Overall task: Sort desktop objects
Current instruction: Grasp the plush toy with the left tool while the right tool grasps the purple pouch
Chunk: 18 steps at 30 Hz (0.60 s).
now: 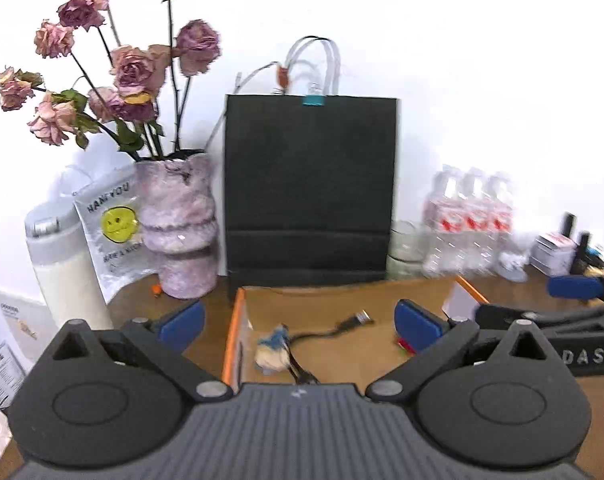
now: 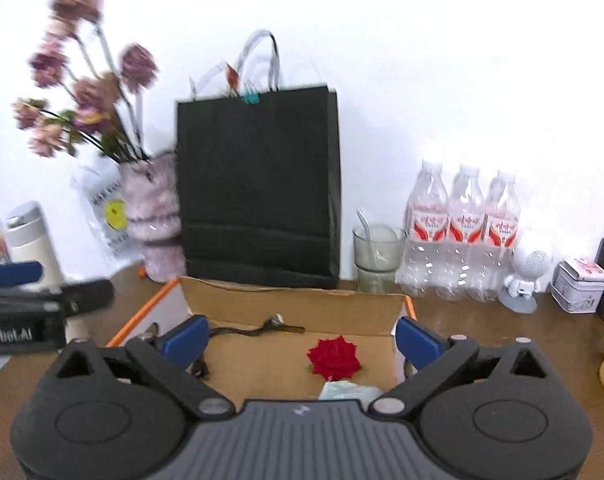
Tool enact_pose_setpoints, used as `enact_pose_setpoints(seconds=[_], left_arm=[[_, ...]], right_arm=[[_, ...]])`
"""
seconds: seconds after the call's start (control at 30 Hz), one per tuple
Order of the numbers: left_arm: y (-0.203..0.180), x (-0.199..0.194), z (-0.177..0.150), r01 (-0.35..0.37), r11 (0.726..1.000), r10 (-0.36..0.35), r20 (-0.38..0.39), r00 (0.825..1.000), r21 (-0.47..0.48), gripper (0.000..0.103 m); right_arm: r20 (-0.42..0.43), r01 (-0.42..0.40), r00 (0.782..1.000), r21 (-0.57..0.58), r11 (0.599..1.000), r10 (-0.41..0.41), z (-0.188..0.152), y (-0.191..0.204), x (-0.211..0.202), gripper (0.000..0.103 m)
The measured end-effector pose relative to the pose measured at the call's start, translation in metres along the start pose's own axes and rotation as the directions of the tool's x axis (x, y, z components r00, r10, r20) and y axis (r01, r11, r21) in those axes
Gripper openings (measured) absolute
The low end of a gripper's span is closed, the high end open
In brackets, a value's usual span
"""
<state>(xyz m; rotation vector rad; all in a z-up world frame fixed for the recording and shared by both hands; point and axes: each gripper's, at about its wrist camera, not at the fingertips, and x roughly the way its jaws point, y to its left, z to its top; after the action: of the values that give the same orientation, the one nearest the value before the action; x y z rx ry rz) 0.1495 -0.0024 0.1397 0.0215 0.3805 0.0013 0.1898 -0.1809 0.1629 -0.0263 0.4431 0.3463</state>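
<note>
An open cardboard box (image 1: 413,288) with orange edges lies on the wooden desk in front of both grippers; it also shows in the right wrist view (image 2: 294,304). Inside lie a black USB cable (image 1: 341,325), a small blue and cream plush toy (image 1: 273,350), a red fabric rose (image 2: 333,356) and a pale blue item (image 2: 349,393) partly hidden by the right gripper's body. My left gripper (image 1: 300,326) is open and empty above the box. My right gripper (image 2: 302,338) is open and empty above the box.
A black paper bag (image 1: 309,188) stands behind the box. Left of it are a pink vase of dried roses (image 1: 180,220), a smiley bag (image 1: 114,228) and a white flask (image 1: 62,264). Right are a glass (image 2: 377,254), water bottles (image 2: 461,236), a white figure (image 2: 527,276), a tin (image 2: 579,286).
</note>
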Motion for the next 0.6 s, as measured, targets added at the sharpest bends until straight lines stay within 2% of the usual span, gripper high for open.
enact_pose_setpoints(seconds=[0.07, 0.13, 0.3, 0.43, 0.5, 0.6], left_arm=[[-0.004, -0.010, -0.011, -0.036, 0.999, 0.035, 0.046, 0.998, 0.008, 0.103], [-0.005, -0.017, -0.015, -0.037, 0.999, 0.036, 0.075, 0.996, 0.008, 0.103], [-0.006, -0.041, -0.023, -0.066, 0.997, 0.063, 0.082, 0.995, 0.039, 0.103], [0.008, -0.085, -0.066, -0.051, 0.998, 0.048, 0.073, 0.996, 0.035, 0.103], [0.012, -0.106, -0.098, -0.027, 0.999, 0.026, 0.045, 0.999, 0.026, 0.103], [0.011, -0.115, -0.137, 0.000, 1.000, 0.002, -0.074, 0.997, 0.030, 0.103]], right_arm=[[0.015, -0.015, 1.000, 0.011, 1.000, 0.015, -0.012, 0.000, -0.008, 0.100], [0.021, -0.019, 1.000, 0.027, 0.999, 0.019, -0.018, -0.002, -0.010, 0.100], [0.003, 0.010, 1.000, 0.023, 1.000, -0.010, -0.021, 0.004, -0.026, 0.100], [-0.052, -0.011, 0.999, 0.070, 0.998, 0.014, -0.056, 0.003, -0.064, 0.102], [-0.077, -0.016, 0.997, 0.077, 0.997, 0.022, -0.087, 0.004, -0.090, 0.102], [-0.082, -0.034, 0.996, 0.091, 0.995, 0.041, -0.138, 0.007, -0.123, 0.102]])
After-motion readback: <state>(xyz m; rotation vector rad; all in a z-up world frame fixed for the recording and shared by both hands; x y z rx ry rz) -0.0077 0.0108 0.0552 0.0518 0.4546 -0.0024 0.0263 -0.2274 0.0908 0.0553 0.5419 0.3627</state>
